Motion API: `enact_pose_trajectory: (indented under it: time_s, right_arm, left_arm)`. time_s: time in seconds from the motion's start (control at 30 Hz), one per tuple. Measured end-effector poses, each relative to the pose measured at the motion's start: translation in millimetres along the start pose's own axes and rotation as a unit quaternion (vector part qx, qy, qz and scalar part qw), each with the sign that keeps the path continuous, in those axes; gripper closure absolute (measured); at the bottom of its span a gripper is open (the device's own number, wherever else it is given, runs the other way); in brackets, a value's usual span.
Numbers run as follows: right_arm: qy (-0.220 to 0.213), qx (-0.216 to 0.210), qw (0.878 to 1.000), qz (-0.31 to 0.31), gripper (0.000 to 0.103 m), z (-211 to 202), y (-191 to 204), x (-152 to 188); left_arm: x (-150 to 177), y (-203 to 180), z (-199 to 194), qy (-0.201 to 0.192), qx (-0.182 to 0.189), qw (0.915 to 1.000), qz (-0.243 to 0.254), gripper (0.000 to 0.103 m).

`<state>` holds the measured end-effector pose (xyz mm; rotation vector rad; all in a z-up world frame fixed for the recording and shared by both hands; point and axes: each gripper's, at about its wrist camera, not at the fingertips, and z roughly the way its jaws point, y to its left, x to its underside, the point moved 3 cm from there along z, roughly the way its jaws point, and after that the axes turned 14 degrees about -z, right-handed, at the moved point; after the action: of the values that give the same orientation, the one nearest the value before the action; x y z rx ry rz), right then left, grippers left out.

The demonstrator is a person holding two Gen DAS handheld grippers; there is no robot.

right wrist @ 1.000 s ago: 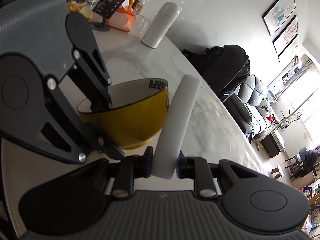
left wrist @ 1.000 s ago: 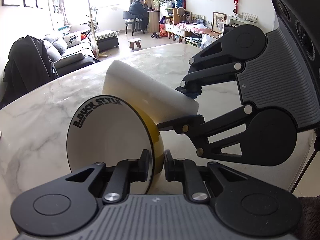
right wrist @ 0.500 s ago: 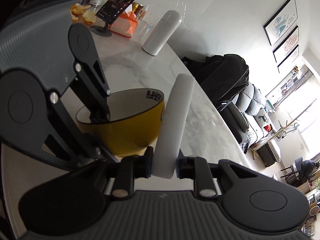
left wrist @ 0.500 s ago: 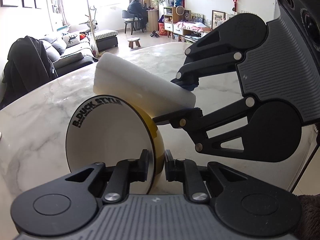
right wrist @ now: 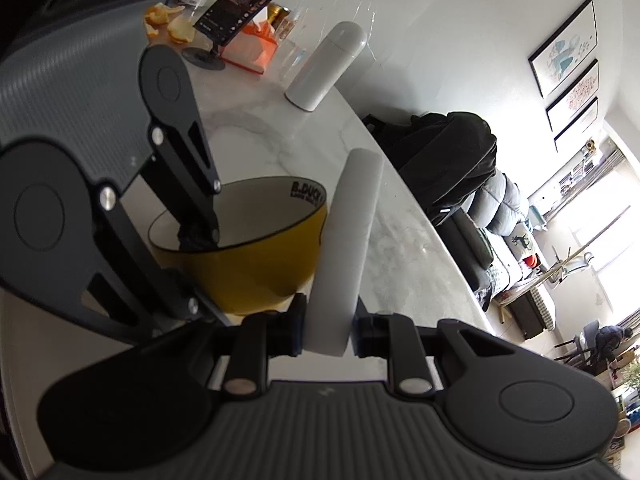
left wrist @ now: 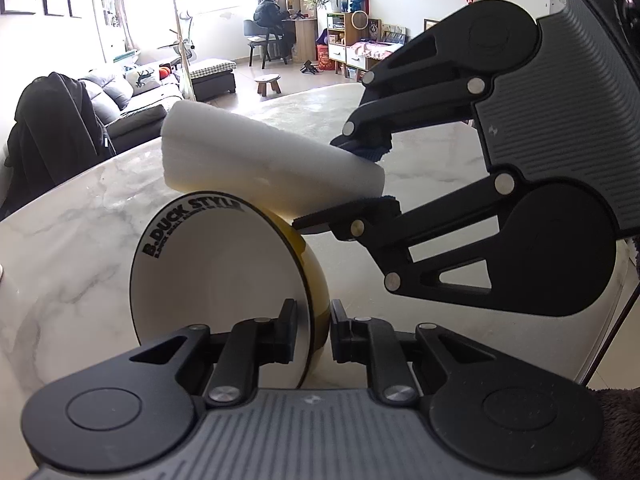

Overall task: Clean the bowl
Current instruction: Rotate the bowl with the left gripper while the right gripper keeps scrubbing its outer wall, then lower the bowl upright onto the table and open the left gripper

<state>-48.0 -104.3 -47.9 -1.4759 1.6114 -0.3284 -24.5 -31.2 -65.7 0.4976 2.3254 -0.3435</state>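
Bowl [left wrist: 224,268]: yellow outside, white inside, black lettering under the rim. Held tipped on its side just above the counter [left wrist: 72,240], mouth turned to the left of the left wrist view. Whether its base touches the counter cannot be told.

Left tongs [left wrist: 314,330]: nearly closed, clamped on the bowl's rim at its near edge, one finger inside the white wall, the other on the yellow outside. In the right wrist view the same tongs [right wrist: 200,236] reach down over the rim into the bowl.

Sponge [left wrist: 264,160]: long white foam block. Its far portion lies across the top of the bowl's rim, touching or all but touching the yellow edge above the lettering.

Right tongs [right wrist: 328,334]: nearly closed, pinching the sponge at its near end. In the right wrist view the sponge [right wrist: 348,248] runs straight away from the tongs along their pointing line, passing just beside the bowl's outer wall on the right.

Governing relation: the bowl lies to the left of the sponge's long axis as the right tongs see it, with the mouth facing away from the block. Judgement: wiping the interior calls for the right hand to bring the sponge's far end over the rim into the opening, or for the left hand to turn the mouth toward it.

Surroundings: white cylindrical bottle [right wrist: 326,68], phone on a stand [right wrist: 240,8], orange peel [right wrist: 168,24], all well apart at the counter's far end.
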Motion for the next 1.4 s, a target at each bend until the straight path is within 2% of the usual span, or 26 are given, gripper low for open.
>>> enact_pose_trajectory:
  time_s: [0.17, 0.43, 0.53, 0.7, 0.8, 1.0, 1.13, 1.27, 1.4]
  right_arm:
    - [0.0, -0.014, 1.0, 0.021, 0.079, 3.6, -1.0, 6.9]
    - [0.02, -0.053, 0.988, 0.143, 0.081, 16.2, -8.4, 33.6]
    - [0.029, -0.059, 0.978, 0.198, 0.081, 20.2, -12.8, 45.2]
    - [0.02, -0.076, 0.953, 0.291, 0.08, 24.6, -21.7, 62.0]
    - [0.016, -0.087, 0.941, 0.327, 0.08, 29.2, -23.4, 67.8]
    - [0.018, -0.084, 0.923, 0.374, 0.079, 32.8, -25.2, 74.2]
    - [0.012, -0.08, 0.913, 0.4, 0.074, 31.6, -29.0, 80.8]
    - [0.007, -0.067, 0.908, 0.414, 0.065, 26.9, -32.7, 88.5]
    - [0.0, -0.053, 0.905, 0.422, 0.061, 20.7, -37.2, 93.0]
  left_arm:
    - [0.0, 0.0, -0.7, 0.001, -0.002, 1.0, 0.008, 0.087]
    - [-10.1, -3.9, 1.0, -0.008, -0.016, 0.9996, 0.02, 0.086]
    - [-12.7, -4.1, 3.8, -0.009, -0.014, 0.9997, 0.02, 0.086]
    - [-13.1, -9.6, 12.6, -0.002, -0.009, 0.9996, 0.028, 0.086]
    - [-13.3, -13.3, 20.1, 0.006, -0.006, 0.9993, 0.037, 0.081]
    - [-10.4, -14.7, 27.6, 0.015, -0.004, 0.9992, 0.037, 0.08]
    - [-9.4, -12.0, 24.4, 0.017, -0.007, 0.9994, 0.029, 0.072]
    - [-11.0, -5.3, 13.9, 0.01, 0.0, 0.9999, 0.005, 0.066]
    - [-16.4, -1.4, -0.1, -0.005, -0.001, 0.9999, -0.01, 0.052]
